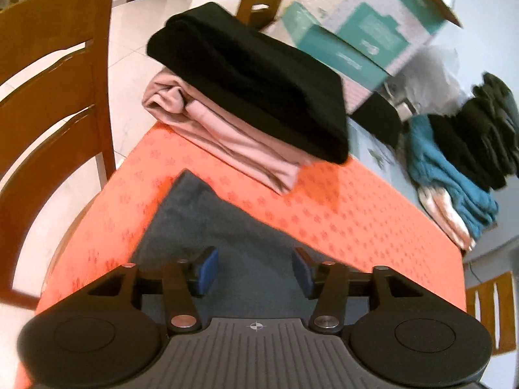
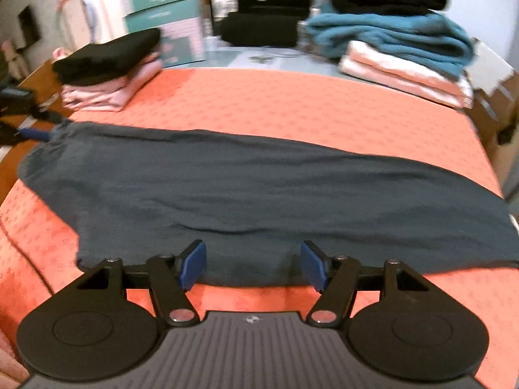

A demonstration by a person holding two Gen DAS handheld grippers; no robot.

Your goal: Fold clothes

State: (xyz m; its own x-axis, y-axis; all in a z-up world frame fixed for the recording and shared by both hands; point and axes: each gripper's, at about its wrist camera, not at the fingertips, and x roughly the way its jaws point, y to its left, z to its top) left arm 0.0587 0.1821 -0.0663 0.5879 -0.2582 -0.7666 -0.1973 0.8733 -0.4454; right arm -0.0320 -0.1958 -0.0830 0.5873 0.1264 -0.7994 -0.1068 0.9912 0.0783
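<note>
While flat on cloth, grey garment [image 2: 259, 194] spans both open grippers.

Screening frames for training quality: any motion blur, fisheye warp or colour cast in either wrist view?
Left wrist view: strong motion smear on the teal boxes and far clothes pile; left gripper sharp; chair bowed by the fisheye. Right wrist view: softer all over, the dark grey garment shows little texture, background stacks blurred, orange tablecloth oversaturated; right gripper crisp.

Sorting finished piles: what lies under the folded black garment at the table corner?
A folded pink garment lies under the black garment, on the orange tablecloth. Anything deeper is covered.
</note>
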